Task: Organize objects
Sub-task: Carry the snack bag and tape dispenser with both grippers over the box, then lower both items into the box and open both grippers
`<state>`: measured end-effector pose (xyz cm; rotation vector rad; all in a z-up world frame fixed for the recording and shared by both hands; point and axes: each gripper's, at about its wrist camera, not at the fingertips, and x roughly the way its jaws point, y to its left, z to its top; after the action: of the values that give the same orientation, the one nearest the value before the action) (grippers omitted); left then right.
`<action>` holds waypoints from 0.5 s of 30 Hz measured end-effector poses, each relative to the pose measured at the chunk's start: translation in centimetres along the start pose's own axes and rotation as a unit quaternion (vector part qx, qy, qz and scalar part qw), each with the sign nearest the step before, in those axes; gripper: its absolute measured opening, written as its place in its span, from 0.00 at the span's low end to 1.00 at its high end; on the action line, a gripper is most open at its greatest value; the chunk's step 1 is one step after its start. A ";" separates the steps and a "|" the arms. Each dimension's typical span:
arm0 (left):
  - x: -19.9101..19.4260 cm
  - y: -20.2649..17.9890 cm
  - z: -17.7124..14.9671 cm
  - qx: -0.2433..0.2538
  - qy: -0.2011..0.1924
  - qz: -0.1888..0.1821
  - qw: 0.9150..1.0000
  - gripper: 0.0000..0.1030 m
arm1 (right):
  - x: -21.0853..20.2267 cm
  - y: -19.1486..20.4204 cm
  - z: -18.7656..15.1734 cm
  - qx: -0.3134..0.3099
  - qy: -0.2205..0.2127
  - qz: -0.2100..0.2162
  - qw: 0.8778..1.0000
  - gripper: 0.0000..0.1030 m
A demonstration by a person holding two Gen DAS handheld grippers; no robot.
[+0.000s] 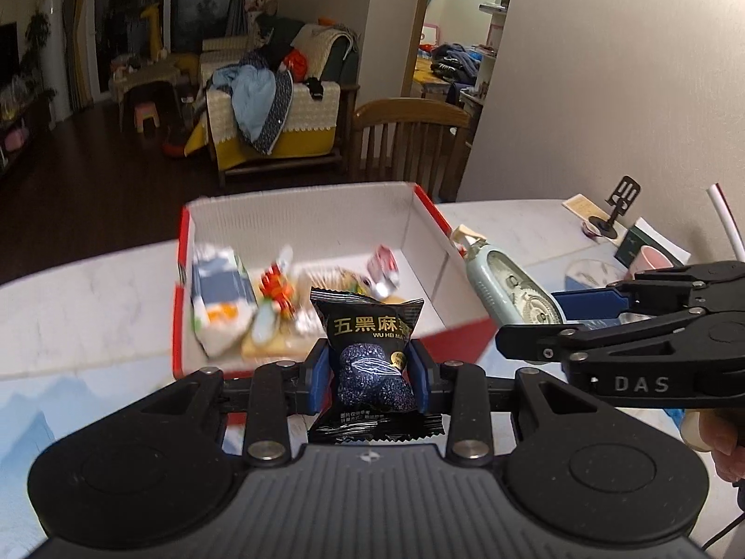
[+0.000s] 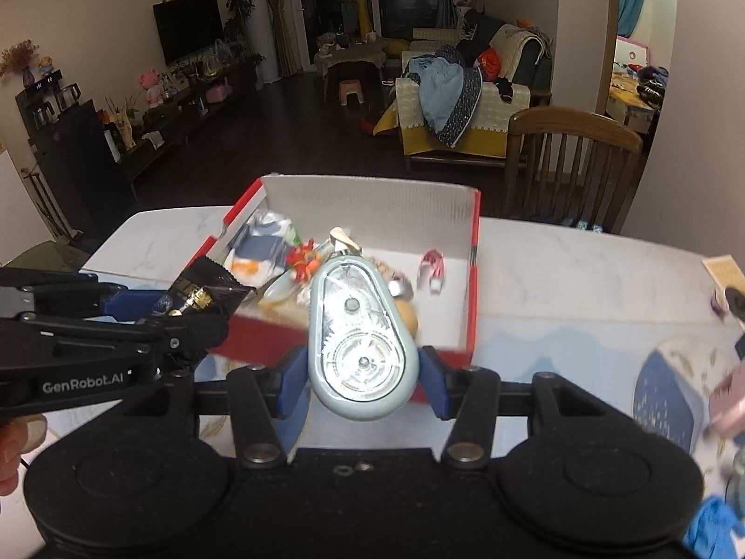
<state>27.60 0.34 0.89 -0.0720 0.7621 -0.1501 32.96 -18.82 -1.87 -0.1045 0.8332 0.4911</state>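
Judging by the red box already holding several items, sorting is partway: the left gripper pinches a black snack packet and the right gripper clamps a correction-tape dispenser, both held just before the box's near wall, undelivered.

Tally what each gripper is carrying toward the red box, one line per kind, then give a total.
Black snack packet, in the left gripper: 1
Pale blue correction-tape dispenser, in the right gripper: 1
Total carried: 2
Neither lies in the red box yet.
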 end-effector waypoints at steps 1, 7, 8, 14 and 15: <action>0.4 0.1 0.4 0.004 -0.001 0.003 1.000 0.33 | 0.6 0.0 0.5 -0.001 0.002 -0.001 1.000 0.49; 3.1 0.9 2.4 0.023 0.008 0.008 1.000 0.33 | 3.9 -0.4 2.9 0.003 0.016 -0.003 1.000 0.49; 3.6 1.0 2.6 0.026 0.011 0.011 1.000 0.33 | 4.5 -0.5 3.2 0.004 0.018 -0.003 1.000 0.49; 6.6 1.7 3.7 0.038 0.022 0.028 0.999 0.33 | 7.9 -0.6 4.6 -0.006 0.028 -0.016 0.999 0.49; 7.1 1.9 3.9 0.037 0.025 0.031 0.999 0.33 | 8.4 -0.6 4.7 -0.006 0.030 -0.018 0.999 0.49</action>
<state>35.57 1.13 -1.36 0.0249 0.8080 -0.1214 41.23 -14.89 -4.86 -0.1457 0.8854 0.4605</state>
